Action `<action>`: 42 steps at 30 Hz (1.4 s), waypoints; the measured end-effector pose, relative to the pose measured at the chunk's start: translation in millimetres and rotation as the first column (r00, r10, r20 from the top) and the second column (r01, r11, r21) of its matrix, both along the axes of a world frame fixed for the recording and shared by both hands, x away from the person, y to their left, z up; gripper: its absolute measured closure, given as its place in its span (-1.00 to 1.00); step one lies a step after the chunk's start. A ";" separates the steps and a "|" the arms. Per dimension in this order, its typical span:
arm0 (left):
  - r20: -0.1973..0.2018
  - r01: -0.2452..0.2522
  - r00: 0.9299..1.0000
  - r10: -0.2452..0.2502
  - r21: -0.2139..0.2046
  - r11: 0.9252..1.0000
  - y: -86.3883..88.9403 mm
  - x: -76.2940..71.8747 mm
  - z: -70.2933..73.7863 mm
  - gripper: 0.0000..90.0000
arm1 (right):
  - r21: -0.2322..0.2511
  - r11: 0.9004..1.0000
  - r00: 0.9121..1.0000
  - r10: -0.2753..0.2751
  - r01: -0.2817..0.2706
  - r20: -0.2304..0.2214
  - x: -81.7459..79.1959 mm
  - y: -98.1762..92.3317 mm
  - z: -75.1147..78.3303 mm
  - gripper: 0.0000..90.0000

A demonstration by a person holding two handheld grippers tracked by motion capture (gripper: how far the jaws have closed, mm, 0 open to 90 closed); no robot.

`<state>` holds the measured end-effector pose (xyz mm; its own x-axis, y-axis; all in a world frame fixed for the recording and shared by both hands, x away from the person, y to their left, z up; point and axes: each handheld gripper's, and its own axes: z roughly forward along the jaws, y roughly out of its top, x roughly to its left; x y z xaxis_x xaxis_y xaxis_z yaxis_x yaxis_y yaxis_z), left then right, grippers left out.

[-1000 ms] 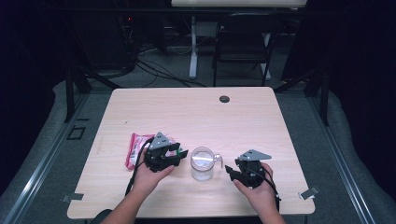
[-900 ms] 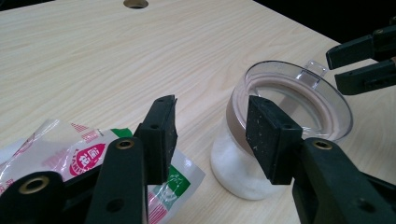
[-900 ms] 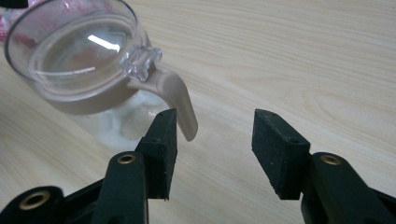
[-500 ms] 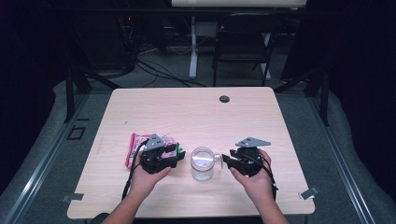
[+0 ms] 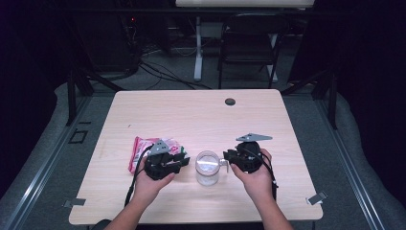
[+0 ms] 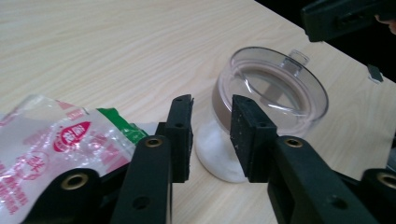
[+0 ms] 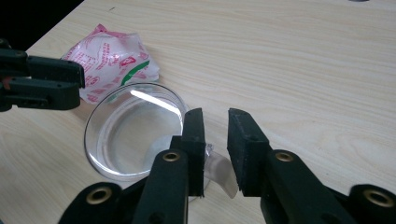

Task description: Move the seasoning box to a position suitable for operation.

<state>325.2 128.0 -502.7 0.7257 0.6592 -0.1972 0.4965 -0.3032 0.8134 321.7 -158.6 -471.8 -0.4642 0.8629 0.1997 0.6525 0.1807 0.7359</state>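
Observation:
A clear jar (image 5: 207,168) with a side handle stands near the table's front, a little white stuff at its bottom. My left gripper (image 5: 186,162) sits just left of it. In the left gripper view the jaws (image 6: 211,105) have just been closing to a narrow gap, open, with nothing between them and the jar (image 6: 271,84) beyond. My right gripper (image 5: 228,161) is at the jar's right. Its jaws (image 7: 215,116) have also just been closing, and the clear handle (image 7: 222,173) lies in the gap. A red-and-white bag (image 5: 141,149) lies left of the left gripper.
The wooden table (image 5: 191,115) has a dark round grommet (image 5: 230,101) at its far edge. A folding chair (image 5: 249,43) and cables stand on the floor behind. The bag (image 7: 112,60) lies close to the jar's left side.
My right gripper has moved left and up to the jar's handle. Both grippers' jaws have narrowed. The left hand has stayed where it was.

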 end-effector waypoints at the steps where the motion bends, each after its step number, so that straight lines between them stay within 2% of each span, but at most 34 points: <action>1: -0.009 0.009 1.000 -0.009 0.002 1.000 -1.2 -0.3 -0.9 0.58 | 0.003 1.000 1.000 -0.001 0.001 -0.003 0.4 0.6 -0.4 0.73; 6: -0.016 0.046 0.999 -0.046 0.021 0.999 -6.4 -2.3 -3.5 0.71 | -0.001 1.000 1.000 -0.009 0.009 -0.006 0.2 2.5 -2.6 0.81; 16: -0.026 0.102 0.995 -0.101 0.057 0.993 -16.6 -6.2 -9.8 0.89 | 0.000 1.000 0.999 -0.010 0.010 -0.030 -1.4 3.0 -10.7 0.80; 18: -0.024 0.100 0.995 -0.099 0.062 0.993 -17.9 -6.5 -11.2 0.89 | 0.017 1.000 0.999 -0.010 0.010 -0.031 -1.7 2.0 -11.7 0.80; 23: -0.029 0.105 0.994 -0.103 0.075 0.992 -19.6 -6.2 -14.0 0.92 | 0.023 1.000 0.999 -0.006 0.007 -0.031 -1.7 0.8 -12.3 0.80; 27: -0.051 0.103 0.994 -0.099 0.096 0.990 -20.5 -5.5 -16.8 0.93 | 0.029 1.000 1.000 -0.004 0.004 -0.031 -2.2 1.0 -12.9 0.81; 31: -0.049 0.119 0.992 -0.114 0.096 0.988 -21.2 -5.8 -17.7 1.00 | 0.034 0.999 0.999 0.000 0.001 -0.034 -2.8 1.3 -13.2 0.81; 42: -0.043 0.122 0.992 -0.119 0.080 0.989 -20.4 -6.9 -16.1 1.00 | 0.042 0.999 1.000 0.005 -0.004 -0.029 -3.3 1.6 -14.6 0.80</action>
<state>318.4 107.6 -518.8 0.7938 0.5826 -0.1748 0.4822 -0.4275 0.7647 318.3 -157.0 -486.4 -0.4613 0.8516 0.2490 0.6731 0.1531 0.7235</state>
